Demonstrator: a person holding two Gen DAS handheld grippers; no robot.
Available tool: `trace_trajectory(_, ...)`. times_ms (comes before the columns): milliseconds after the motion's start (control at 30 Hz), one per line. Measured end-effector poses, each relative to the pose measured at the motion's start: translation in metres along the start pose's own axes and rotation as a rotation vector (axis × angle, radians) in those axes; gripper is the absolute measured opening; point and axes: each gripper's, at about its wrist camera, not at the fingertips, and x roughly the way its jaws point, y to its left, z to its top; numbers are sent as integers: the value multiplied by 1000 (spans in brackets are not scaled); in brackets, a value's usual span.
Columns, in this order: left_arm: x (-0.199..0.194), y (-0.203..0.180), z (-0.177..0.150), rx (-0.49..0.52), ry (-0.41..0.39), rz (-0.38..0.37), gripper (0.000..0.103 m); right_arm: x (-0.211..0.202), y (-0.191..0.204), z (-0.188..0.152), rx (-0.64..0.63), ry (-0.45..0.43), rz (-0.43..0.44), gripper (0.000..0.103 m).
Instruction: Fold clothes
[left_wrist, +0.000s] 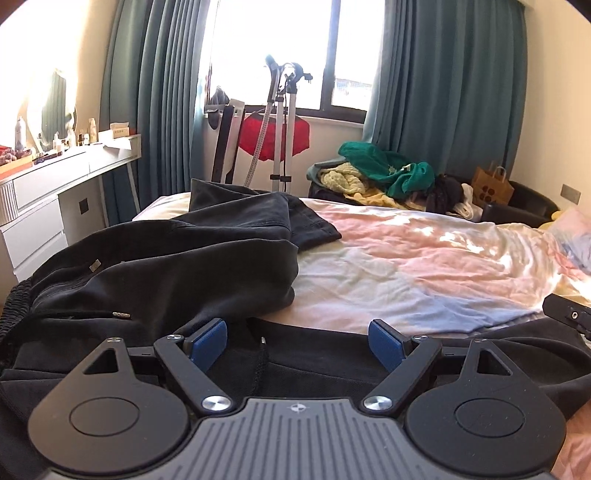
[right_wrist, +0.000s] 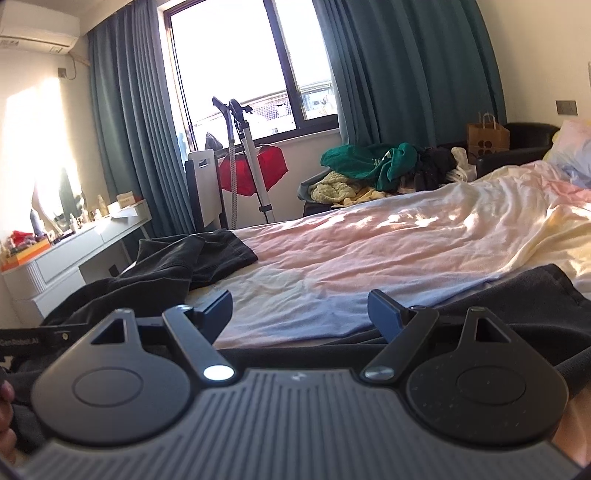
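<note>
A pair of black trousers (left_wrist: 177, 254) lies crumpled on the near left part of the bed, with its elastic waistband and drawstring close to me; it also shows in the right wrist view (right_wrist: 177, 262). My left gripper (left_wrist: 299, 341) is open just above the black cloth near the waistband, holding nothing. My right gripper (right_wrist: 300, 312) is open over the near edge of the black cloth, with the pastel bedsheet (right_wrist: 369, 251) seen between its fingers. Part of the right gripper (left_wrist: 569, 315) shows at the right edge of the left wrist view.
The bed has a pink, yellow and blue sheet (left_wrist: 424, 258). A white dressing table (left_wrist: 55, 195) with bottles stands at the left. A garment steamer stand (left_wrist: 280, 122) is by the window. A pile of clothes (left_wrist: 388, 173) and a paper bag (left_wrist: 493, 184) lie behind the bed.
</note>
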Motion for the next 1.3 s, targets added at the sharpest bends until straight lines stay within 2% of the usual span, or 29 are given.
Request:
trace_trajectory(100, 0, 5, -9, -1, -2, 9, 86, 13, 4, -5, -6, 28, 2, 82)
trace_trajectory(333, 12, 13, -21, -39, 81, -6, 86, 61, 6, -14, 47, 147, 52, 78)
trace_trajectory(467, 14, 23, -22, -89, 121, -35, 86, 88, 16, -9, 60, 166, 87, 78)
trace_trajectory(633, 12, 39, -22, -124, 130, -56, 86, 128, 28, -10, 90, 201, 121, 78)
trace_trajectory(833, 27, 60, -27, -206, 145, -53, 86, 214, 44, 1, 232, 229, 175, 74)
trace_trajectory(900, 34, 68, -29, -259, 165, -61, 86, 256, 49, 4, 354, 232, 209, 72)
trace_trajectory(933, 38, 72, -30, -285, 177, -73, 86, 277, 51, 5, 421, 236, 214, 67)
trace_trajectory(1000, 43, 77, -32, -299, 164, -85, 86, 320, 59, 4, 515, 258, 235, 67)
trace_trajectory(1133, 53, 86, -35, -303, 129, -84, 86, 391, 84, -3, 555, 302, 197, 65)
trace_trajectory(1200, 59, 89, -37, -320, 118, -101, 87, 413, 95, -6, 533, 285, 173, 64)
trace_trajectory(1233, 61, 91, -38, -325, 111, -106, 88, 419, 102, -5, 485, 262, 145, 56)
trace_trajectory(1267, 64, 92, -38, -324, 106, -109, 90, 425, 108, -4, 437, 239, 114, 32)
trace_trajectory(1300, 66, 92, -39, -320, 103, -111, 91, 429, 112, -3, 399, 224, 62, 17)
